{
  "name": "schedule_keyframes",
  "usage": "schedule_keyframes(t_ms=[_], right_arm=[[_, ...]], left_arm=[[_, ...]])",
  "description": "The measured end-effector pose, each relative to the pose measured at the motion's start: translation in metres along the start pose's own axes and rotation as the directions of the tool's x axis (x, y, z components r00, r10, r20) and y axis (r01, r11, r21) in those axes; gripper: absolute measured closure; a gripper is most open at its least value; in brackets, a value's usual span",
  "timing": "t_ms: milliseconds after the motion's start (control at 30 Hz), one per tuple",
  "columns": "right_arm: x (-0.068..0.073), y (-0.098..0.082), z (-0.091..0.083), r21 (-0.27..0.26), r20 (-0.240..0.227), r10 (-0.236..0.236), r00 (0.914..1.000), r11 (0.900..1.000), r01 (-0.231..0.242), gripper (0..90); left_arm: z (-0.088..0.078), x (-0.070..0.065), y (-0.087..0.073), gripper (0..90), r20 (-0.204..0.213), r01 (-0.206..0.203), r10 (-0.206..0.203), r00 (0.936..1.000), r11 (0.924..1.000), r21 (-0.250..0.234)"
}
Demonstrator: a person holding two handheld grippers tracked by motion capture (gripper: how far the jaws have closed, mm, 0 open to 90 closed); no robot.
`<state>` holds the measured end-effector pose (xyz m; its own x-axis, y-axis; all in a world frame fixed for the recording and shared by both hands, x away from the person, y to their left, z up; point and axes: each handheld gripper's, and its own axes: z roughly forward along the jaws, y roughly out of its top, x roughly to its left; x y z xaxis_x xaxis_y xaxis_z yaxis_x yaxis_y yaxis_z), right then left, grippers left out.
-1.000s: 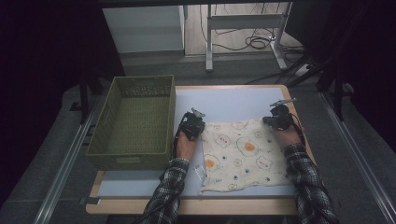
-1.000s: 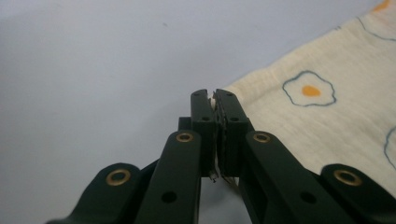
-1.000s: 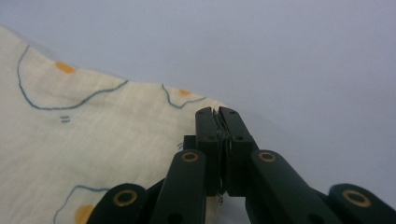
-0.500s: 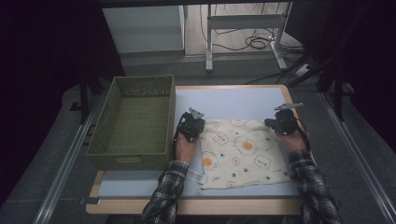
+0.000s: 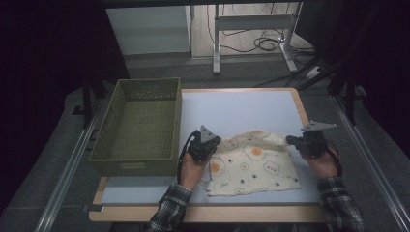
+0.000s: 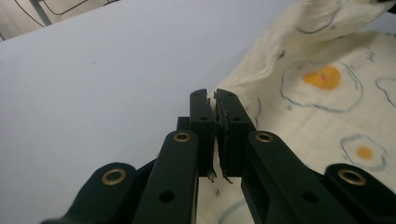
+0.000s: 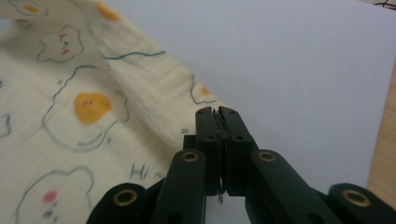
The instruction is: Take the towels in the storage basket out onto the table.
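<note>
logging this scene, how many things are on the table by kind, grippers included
basket: 1
cloth: 1
grippers: 2, the left gripper and the right gripper
total: 4

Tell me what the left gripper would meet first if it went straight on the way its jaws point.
The left gripper, shut on the cream egg-print cloth, points across the bare pale blue table mat. The way looks free as far as that view shows, though depth is unclear.
</note>
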<state>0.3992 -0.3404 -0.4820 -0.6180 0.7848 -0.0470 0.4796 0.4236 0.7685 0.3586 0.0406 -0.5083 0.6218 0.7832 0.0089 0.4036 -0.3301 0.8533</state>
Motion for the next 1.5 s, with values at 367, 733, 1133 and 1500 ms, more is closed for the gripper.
schedule_keyframes(t_ms=[367,733,1133,1500], right_arm=[[0.02,-0.035,-0.042,-0.019,-0.021,-0.004,0.9998,1.0,0.003,87.5],[0.041,-0.054,-0.057,-0.011,-0.058,-0.018,0.9981,1.0,0.017,87.4],[0.057,-0.072,-0.065,-0.003,-0.064,-0.028,0.9975,1.0,0.028,87.3],[0.054,-0.09,-0.08,0.004,-0.058,0.012,0.9982,1.0,-0.012,77.2]], left_arm=[[-0.029,-0.02,-0.019,86.1,0.092,-0.031,0.032,0.9952,0.9995,-0.004],[-0.053,-0.039,-0.037,86.0,0.134,-0.052,0.053,0.9895,0.9986,-0.01],[-0.073,-0.054,-0.06,85.9,0.167,-0.035,0.036,0.9853,0.9993,-0.01],[-0.09,-0.05,-0.077,61.3,0.186,0.051,-0.047,0.9815,0.9986,-0.017]])
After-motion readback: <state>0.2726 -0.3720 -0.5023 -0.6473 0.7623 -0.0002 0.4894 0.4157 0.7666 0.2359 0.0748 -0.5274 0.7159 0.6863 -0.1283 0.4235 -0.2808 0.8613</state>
